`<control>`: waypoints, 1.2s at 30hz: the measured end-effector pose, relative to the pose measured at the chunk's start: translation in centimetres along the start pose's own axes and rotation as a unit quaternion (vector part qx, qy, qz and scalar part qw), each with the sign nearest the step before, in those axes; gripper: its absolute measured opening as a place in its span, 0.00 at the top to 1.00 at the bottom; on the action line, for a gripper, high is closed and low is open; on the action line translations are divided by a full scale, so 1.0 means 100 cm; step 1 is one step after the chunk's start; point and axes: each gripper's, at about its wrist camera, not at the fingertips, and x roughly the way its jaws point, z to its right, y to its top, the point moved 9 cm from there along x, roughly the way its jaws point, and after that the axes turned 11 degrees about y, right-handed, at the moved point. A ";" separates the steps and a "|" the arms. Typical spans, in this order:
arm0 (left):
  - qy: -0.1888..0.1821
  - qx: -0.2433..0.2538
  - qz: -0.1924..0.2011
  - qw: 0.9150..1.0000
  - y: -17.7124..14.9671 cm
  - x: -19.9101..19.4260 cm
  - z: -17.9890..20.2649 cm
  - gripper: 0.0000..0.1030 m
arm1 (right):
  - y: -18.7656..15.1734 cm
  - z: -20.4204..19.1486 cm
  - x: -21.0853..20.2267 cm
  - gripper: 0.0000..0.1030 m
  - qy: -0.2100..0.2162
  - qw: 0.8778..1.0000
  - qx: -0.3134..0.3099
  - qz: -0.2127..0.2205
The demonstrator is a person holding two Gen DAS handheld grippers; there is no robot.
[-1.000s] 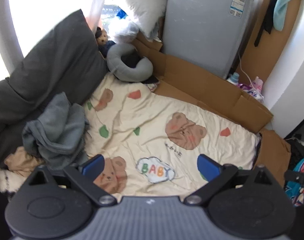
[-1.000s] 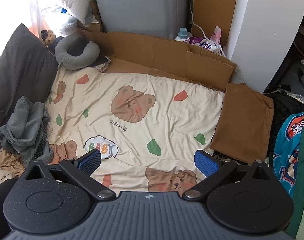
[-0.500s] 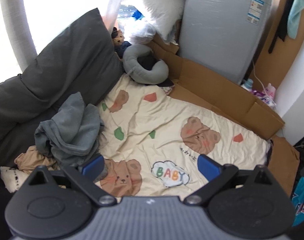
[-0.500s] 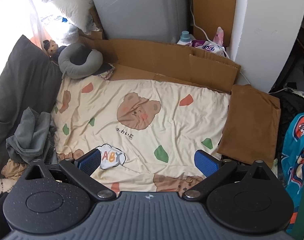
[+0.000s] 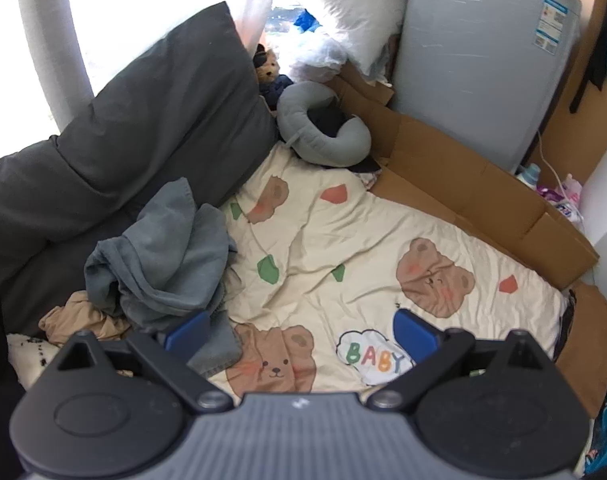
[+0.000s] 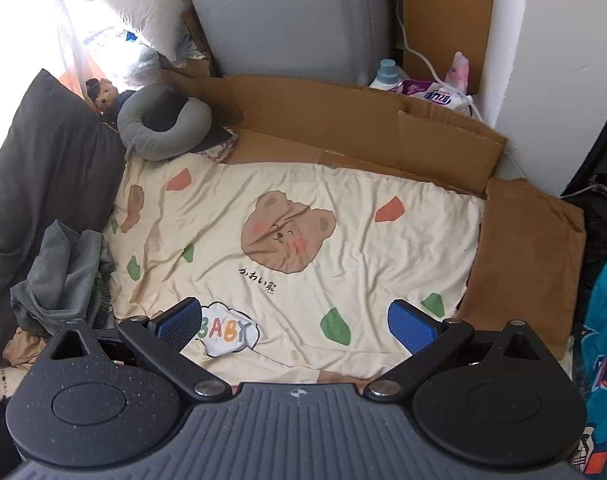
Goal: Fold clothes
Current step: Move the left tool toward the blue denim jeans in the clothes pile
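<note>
Grey garment lies crumpled beside left hand-held gripper.

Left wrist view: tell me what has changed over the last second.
The left gripper has swung left toward the grey garment, whose heap now lies beside its left finger. Nothing was taken hold of: both grippers stayed open and empty. The clothes pile and bear blanket lie as before.

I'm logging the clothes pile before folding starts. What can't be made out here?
- Tan garment, left wrist view: mostly buried under the grey garment; type unclear.
- White item, left wrist view: cut off by the left gripper body.
- Pile size, right wrist view: its lower part is hidden behind the right gripper.
- Label on the grey appliance: too small to read.
</note>
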 end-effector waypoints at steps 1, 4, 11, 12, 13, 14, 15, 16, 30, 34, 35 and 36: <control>0.000 -0.002 -0.001 1.000 0.001 0.004 -0.002 0.05 | 0.002 -0.001 0.003 0.01 0.003 1.000 -0.002 0.000; 0.000 -0.009 0.003 1.000 0.003 0.015 -0.009 0.08 | 0.009 -0.006 0.013 0.01 0.018 1.000 -0.011 0.008; 0.003 -0.023 0.006 1.000 0.009 0.036 -0.020 0.08 | 0.027 -0.008 0.028 0.01 0.039 0.999 -0.023 0.018; 0.004 -0.024 0.006 1.000 0.010 0.039 -0.021 0.08 | 0.029 -0.008 0.030 0.01 0.042 0.999 -0.025 0.017; 0.005 -0.025 0.006 1.000 0.010 0.042 -0.022 0.08 | 0.031 -0.008 0.033 0.01 0.045 0.998 -0.028 0.016; 0.006 -0.026 0.006 1.000 0.011 0.045 -0.023 0.08 | 0.032 -0.008 0.036 0.01 0.048 0.998 -0.033 0.014; 0.008 -0.027 0.006 1.000 0.012 0.049 -0.024 0.08 | 0.033 -0.009 0.039 0.01 0.051 0.998 -0.037 0.011; 0.010 -0.028 0.007 1.000 0.012 0.051 -0.025 0.08 | 0.034 -0.010 0.043 0.01 0.054 0.998 -0.040 0.006; 0.028 -0.056 -0.011 0.998 -0.004 0.111 -0.047 0.10 | 0.042 -0.028 0.102 0.01 0.094 0.989 -0.106 -0.053; 0.039 -0.071 -0.014 0.997 -0.012 0.130 -0.057 0.10 | 0.045 -0.031 0.122 0.01 0.106 0.985 -0.121 -0.066; 0.043 -0.074 -0.014 0.996 -0.014 0.135 -0.060 0.10 | 0.045 -0.033 0.128 0.01 0.112 0.983 -0.124 -0.071; 0.049 -0.077 -0.014 0.996 -0.016 0.140 -0.064 0.11 | 0.045 -0.036 0.133 0.01 0.119 0.982 -0.128 -0.076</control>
